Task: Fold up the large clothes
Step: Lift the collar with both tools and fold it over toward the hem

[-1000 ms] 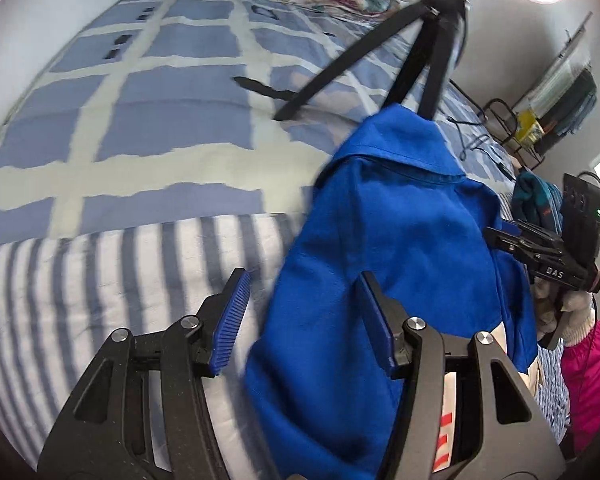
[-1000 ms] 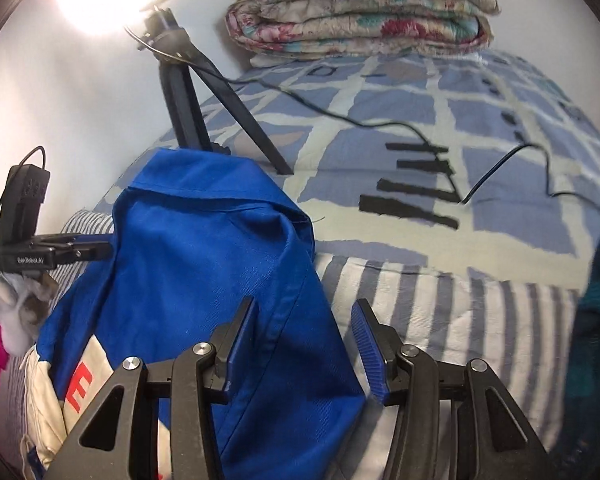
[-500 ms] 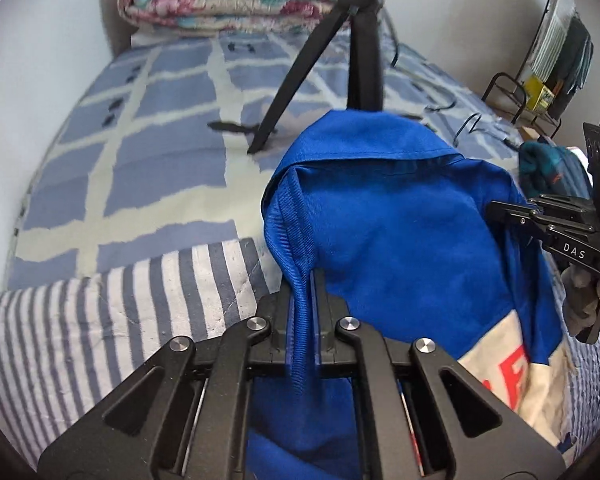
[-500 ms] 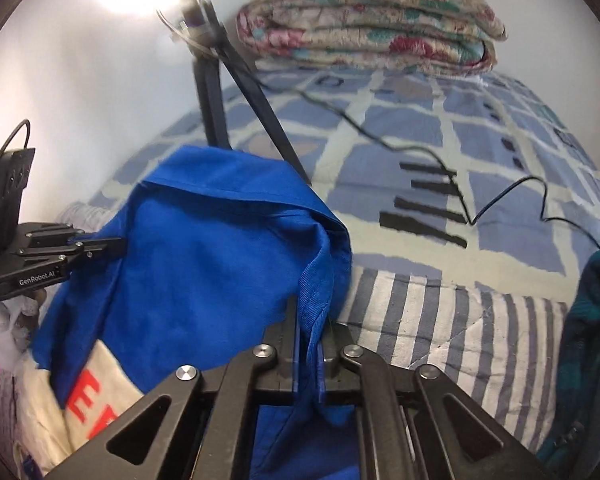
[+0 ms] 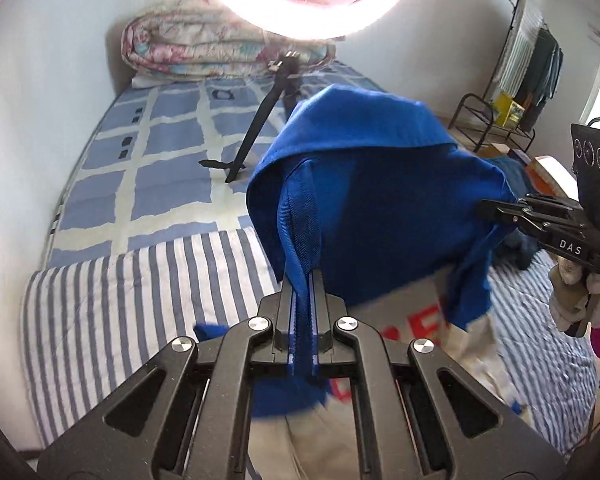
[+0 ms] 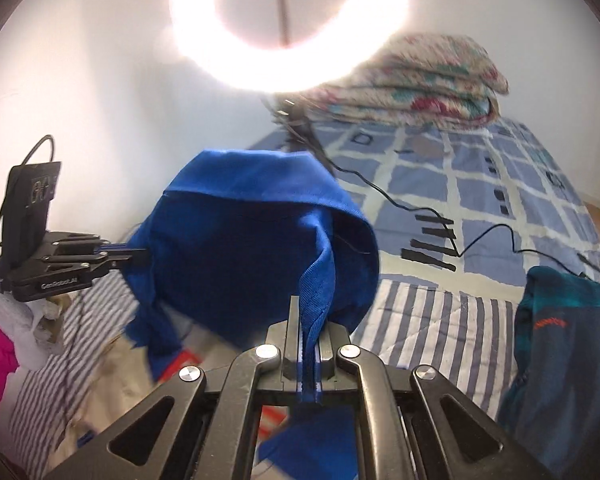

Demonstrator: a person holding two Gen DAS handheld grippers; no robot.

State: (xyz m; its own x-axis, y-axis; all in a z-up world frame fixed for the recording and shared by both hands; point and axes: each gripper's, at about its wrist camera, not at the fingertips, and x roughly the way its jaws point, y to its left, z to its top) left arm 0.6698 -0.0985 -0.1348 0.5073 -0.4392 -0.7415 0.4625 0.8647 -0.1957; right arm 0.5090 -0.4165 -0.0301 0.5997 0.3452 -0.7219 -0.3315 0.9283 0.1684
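Blue garment [image 5: 380, 200], lifted, draped, cream lower part

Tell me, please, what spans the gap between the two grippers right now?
The blue garment spans it, pinched by the left gripper and right gripper; both wrist views show this.

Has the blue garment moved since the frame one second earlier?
Yes. The blue garment has been lifted off the striped sheet, rising against the tripod, pinched by the left gripper and the right gripper.
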